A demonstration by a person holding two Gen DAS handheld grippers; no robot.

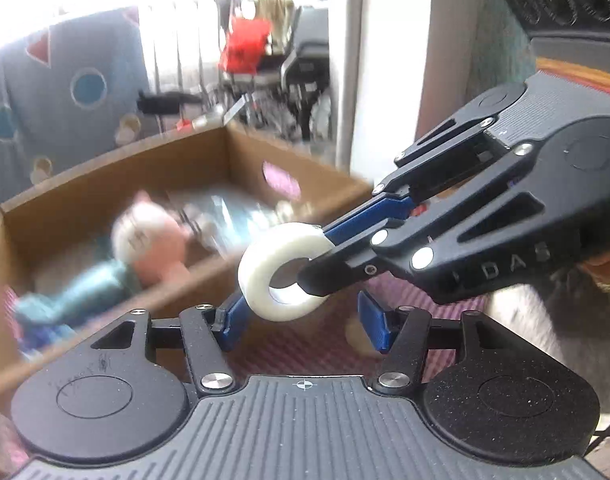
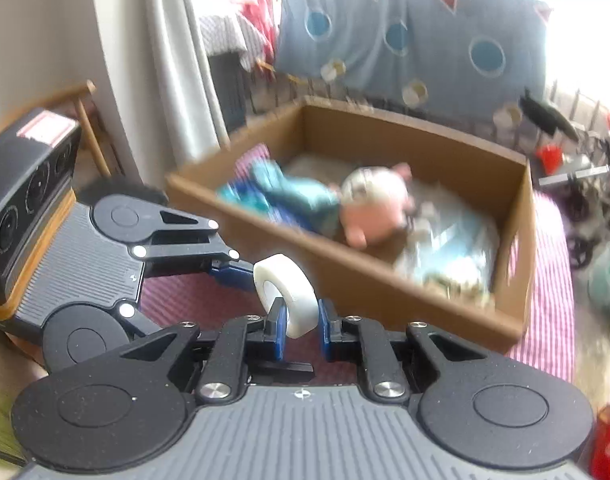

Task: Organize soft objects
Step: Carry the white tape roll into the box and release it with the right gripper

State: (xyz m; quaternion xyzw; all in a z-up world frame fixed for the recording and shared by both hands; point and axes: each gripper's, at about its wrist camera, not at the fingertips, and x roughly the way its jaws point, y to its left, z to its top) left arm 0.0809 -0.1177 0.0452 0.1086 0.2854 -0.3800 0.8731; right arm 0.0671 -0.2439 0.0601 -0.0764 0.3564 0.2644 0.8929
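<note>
The white tape roll (image 2: 287,295) hangs in the air, pinched through its rim by the right gripper (image 2: 301,330), just before the near wall of the cardboard box (image 2: 369,276). The box stands on a pink striped cloth (image 2: 545,304); a blurred doll (image 2: 369,204) lies inside. Behind hangs a blue blanket (image 2: 425,40). The left gripper (image 1: 301,320), spread and empty, tilts downward beside the roll.
</note>
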